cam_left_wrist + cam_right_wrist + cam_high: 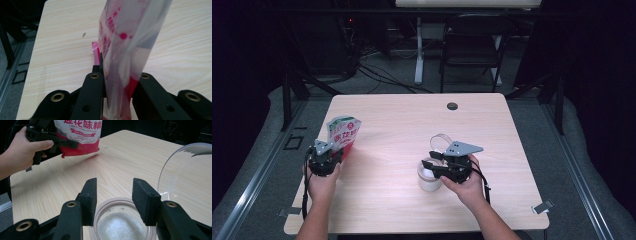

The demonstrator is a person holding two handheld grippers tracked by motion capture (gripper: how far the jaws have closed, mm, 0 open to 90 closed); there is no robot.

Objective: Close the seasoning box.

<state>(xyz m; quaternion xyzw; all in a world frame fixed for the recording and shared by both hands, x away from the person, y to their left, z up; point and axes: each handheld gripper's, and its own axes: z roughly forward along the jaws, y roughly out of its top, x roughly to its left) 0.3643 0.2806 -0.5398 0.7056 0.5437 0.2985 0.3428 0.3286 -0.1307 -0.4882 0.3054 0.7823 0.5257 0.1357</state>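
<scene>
High view, pouch (pixel 343 133) near table's (pixel 412 115) left edge, bare middle

Your forearms are bare, with no sleeves reaching the wrists. Each hand-held gripper has a black, rounded body: the left hand-held gripper (pixel 333 150) sits near the worktop's (pixel 412 120) left edge, the right hand-held gripper (pixel 432 165) nearer its middle. Each carries a grey three-cornered plate on top with small dark holes; the right one's is larger in the high view. Black cables trail from both towards the worktop's near edge. Up close, your black jaw arms show brass-ringed screw holes, and the right pads (pixel 147 200) are rough, blocky black foam.
</scene>
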